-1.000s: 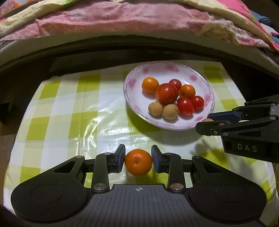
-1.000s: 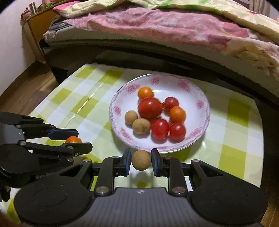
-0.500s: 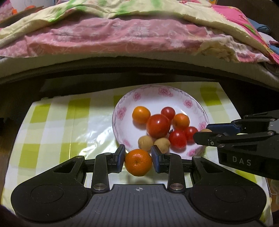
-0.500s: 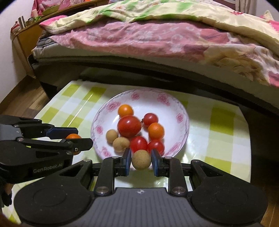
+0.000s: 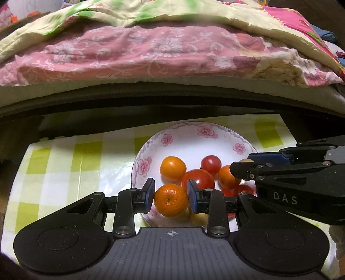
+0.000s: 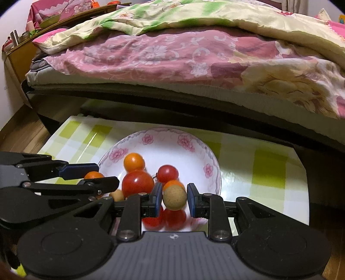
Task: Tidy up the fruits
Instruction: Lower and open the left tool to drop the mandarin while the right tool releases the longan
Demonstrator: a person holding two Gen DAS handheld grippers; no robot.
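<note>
A shallow white porcelain plate with pink flowers on its rim (image 5: 200, 131) sat on the green-and-white checked tablecloth (image 5: 60, 163). In it lay a heap of fruit: a small orange mandarin (image 5: 173, 168) toward the left, a large red tomato (image 6: 138, 183) at the middle, a smaller red cherry tomato (image 6: 167, 173) behind it, a second orange fruit (image 5: 225, 177) to the right, a tan round longan (image 6: 117, 195) near the left rim and more red tomatoes (image 6: 163, 218) at the near side, partly hidden by the tools.

Behind the table ran a dark bed frame (image 6: 194, 107) under a pink flowered quilt (image 6: 161, 56) and a pale yellow-green blanket (image 6: 172, 15).

The left gripper (image 5: 171, 195) was clamped narrowly on a round orange mandarin with a dimpled skin (image 5: 171, 200), held above the plate's near-left edge, its stem scar facing the camera. The right gripper (image 6: 174, 197) pinched a tan, rough, ball-shaped longan (image 6: 174, 197) over the near part of the heap. Both fruits were near spheres with no clear long axis. The two tools stood close side by side, each fingertip reaching over the plate.
</note>
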